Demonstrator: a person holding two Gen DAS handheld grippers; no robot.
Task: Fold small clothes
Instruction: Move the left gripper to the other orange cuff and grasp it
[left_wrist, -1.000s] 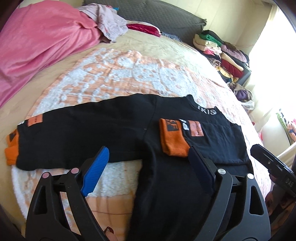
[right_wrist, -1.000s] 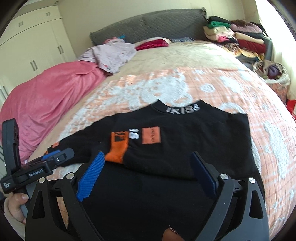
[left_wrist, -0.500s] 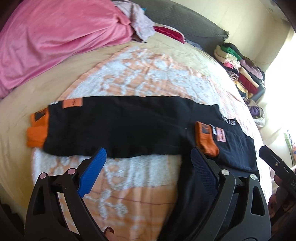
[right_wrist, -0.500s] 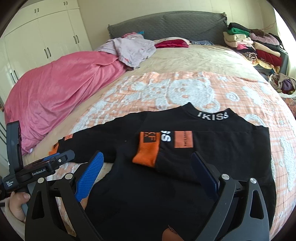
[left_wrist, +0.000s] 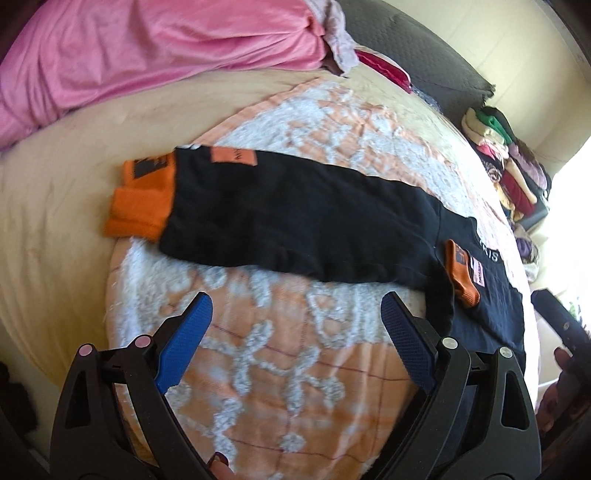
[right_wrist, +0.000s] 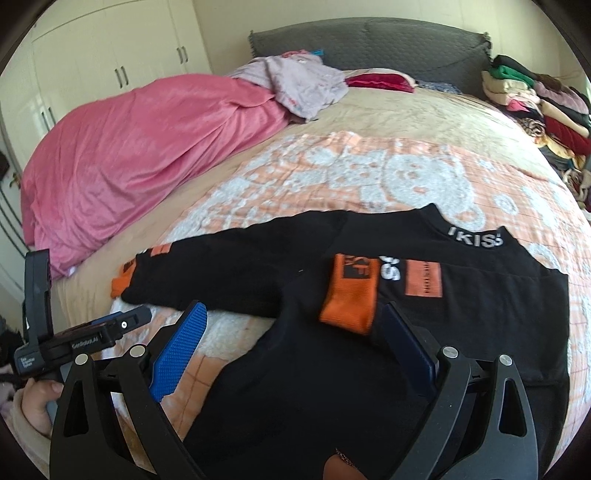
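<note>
While one sleeve is folded in: the top (right_wrist: 369, 332) lies flat on the bed (right_wrist: 369, 122).
Left gripper (left_wrist: 295, 350): spread wide, empty, short of the outstretched sleeve (left_wrist: 295, 218).
Right gripper (right_wrist: 291, 354): released, over the body.
Grip: pinch the cuff (left_wrist: 142, 201) ahead-left, carry it across.

— How does the left gripper (left_wrist: 295, 332) stand?
— Jaws spread wide, nothing between the blue pads (left_wrist: 184, 338), filling the lower part of its own view.
— And the right gripper (right_wrist: 291, 343)?
— Likewise spread and empty. In its view the left gripper shows at lower left, a hand (right_wrist: 35, 408) wrapped round its handle.
</note>
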